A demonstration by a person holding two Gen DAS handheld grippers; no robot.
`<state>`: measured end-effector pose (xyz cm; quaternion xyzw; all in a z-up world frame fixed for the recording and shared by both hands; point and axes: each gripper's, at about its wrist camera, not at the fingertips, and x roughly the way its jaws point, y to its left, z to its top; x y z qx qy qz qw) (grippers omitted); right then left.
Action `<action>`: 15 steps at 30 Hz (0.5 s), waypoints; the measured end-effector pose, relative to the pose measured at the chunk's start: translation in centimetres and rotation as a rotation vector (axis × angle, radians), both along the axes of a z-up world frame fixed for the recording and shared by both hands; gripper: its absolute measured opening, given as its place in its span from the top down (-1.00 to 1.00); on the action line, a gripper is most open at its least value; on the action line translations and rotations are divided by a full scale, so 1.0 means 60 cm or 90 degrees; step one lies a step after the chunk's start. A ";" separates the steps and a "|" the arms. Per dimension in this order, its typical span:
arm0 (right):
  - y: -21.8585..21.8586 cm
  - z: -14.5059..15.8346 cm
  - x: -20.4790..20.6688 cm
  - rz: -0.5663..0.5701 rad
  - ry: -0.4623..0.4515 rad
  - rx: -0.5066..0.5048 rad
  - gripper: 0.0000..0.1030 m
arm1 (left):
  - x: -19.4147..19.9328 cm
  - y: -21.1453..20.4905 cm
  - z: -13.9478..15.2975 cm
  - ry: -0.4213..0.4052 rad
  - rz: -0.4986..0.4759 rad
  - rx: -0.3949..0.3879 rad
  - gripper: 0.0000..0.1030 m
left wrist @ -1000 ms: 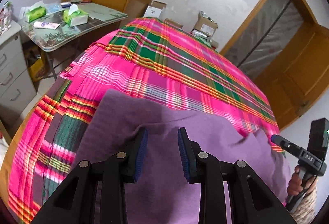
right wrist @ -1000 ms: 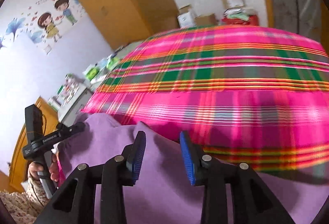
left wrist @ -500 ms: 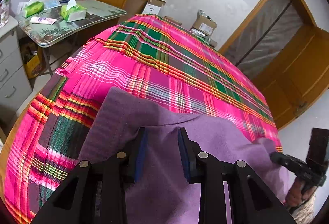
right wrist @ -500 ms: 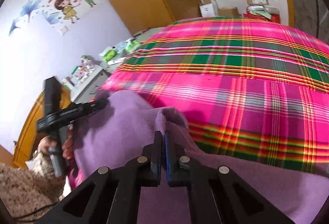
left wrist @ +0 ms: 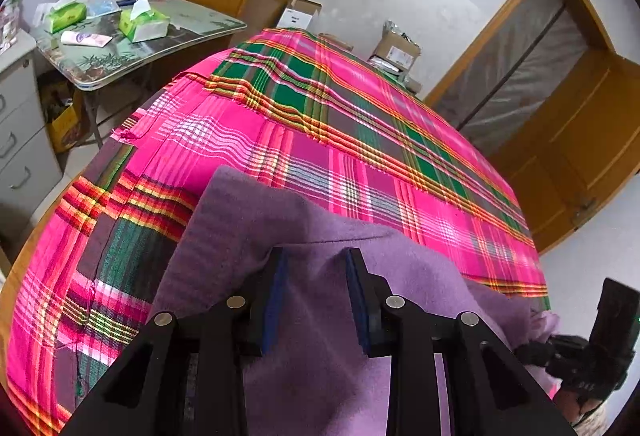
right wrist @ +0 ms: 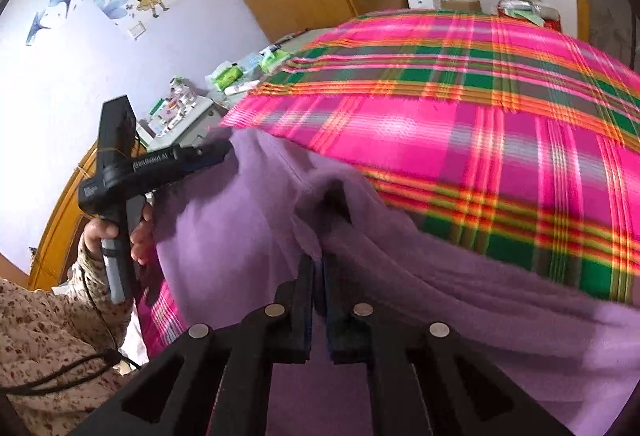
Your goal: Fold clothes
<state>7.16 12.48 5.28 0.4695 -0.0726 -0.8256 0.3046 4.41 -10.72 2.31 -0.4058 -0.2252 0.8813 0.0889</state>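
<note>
Right gripper (right wrist: 318,268): jaws narrow and opening, a fold of the purple garment (right wrist: 240,236) pinched between them.
Left gripper (left wrist: 316,276): jaws half apart over the cloth, gripping nothing.
Advice: the person should carry the fold toward 12 o'clock over the plaid sheet (left wrist: 280,123), keeping the edge straight.

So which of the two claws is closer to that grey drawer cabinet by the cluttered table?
The left. The left claw hangs over the purple fleece garment on the side nearest the grey drawer cabinet; the right claw pinches the fleece at the opposite side, farther off.
</note>
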 end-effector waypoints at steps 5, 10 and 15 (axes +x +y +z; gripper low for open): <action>-0.028 0.000 -0.027 0.033 -0.012 0.006 0.48 | 0.000 -0.001 0.000 -0.001 -0.001 0.002 0.39; -0.043 -0.016 -0.062 0.040 -0.057 -0.010 0.46 | 0.000 -0.004 0.001 -0.002 -0.004 0.008 0.39; -0.035 -0.030 -0.095 0.013 -0.095 -0.041 0.46 | 0.000 -0.006 0.000 0.001 -0.010 0.012 0.39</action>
